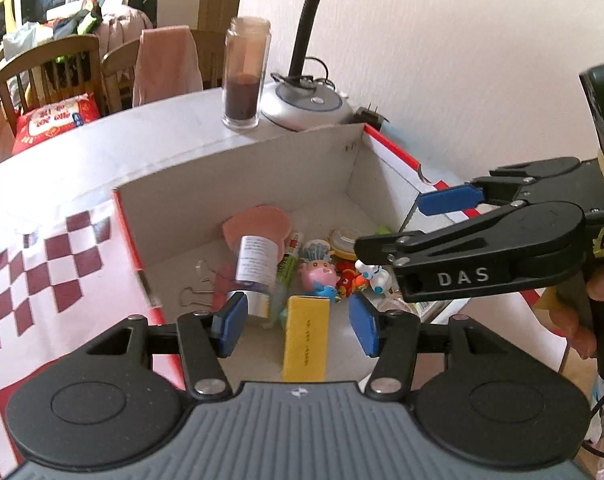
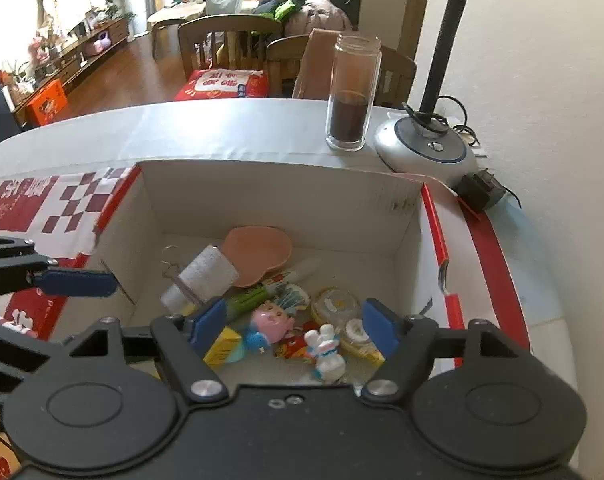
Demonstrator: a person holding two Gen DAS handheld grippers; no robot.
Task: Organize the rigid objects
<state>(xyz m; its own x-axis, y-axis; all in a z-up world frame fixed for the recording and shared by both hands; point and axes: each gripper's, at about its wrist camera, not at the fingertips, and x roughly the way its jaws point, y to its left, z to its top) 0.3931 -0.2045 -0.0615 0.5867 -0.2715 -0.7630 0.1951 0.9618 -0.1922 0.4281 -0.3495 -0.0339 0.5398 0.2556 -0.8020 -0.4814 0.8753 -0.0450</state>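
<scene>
An open cardboard box holds several small items. Among them are a labelled bottle, a pink paddle-shaped piece, a yellow block, a pink pig toy, a white figure and binder clips. My left gripper hangs open above the yellow block, its pads clear of it. Over the toys, my right gripper is open and holds nothing.
A glass jar of brown powder and a lamp base stand behind the box. A black plug adapter lies by the wall. The box flaps spread left and right. Chairs stand beyond the table.
</scene>
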